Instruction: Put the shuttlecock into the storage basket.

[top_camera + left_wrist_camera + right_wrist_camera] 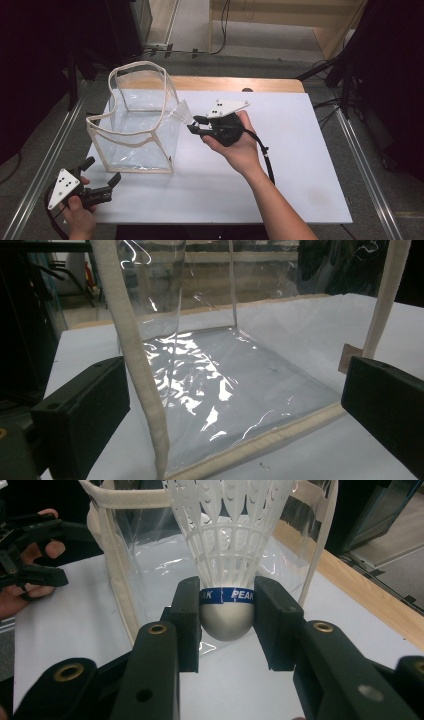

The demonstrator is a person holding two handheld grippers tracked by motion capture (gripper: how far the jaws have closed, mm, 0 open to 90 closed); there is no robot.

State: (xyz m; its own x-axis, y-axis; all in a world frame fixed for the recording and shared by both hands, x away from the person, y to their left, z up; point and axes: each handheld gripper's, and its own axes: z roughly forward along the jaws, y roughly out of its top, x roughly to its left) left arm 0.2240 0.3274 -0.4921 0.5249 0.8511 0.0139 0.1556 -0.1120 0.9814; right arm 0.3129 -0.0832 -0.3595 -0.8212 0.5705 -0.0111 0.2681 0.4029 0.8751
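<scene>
A white shuttlecock (227, 555) with a blue band and a grey rounded base is clamped by its base in my right gripper (227, 611), skirt pointing away. From above, that gripper (194, 124) hovers at mid-table with the shuttlecock (181, 113) right beside the upper right corner of a clear plastic bag (135, 122) with cream fabric edging, which stands open-topped at the left. My left gripper (104, 175) waits open near the table's front left corner, close to the bag's lower edge. Through its own camera, the bag's front panel (215, 385) lies between and beyond its spread jaws.
A white board (280, 150) covers the wooden table; its right half is bare. Metal rails run along both sides of the table, and dark equipment and cables stand beyond them. The person's other hand (25, 580) with the left gripper appears at the left of the right gripper view.
</scene>
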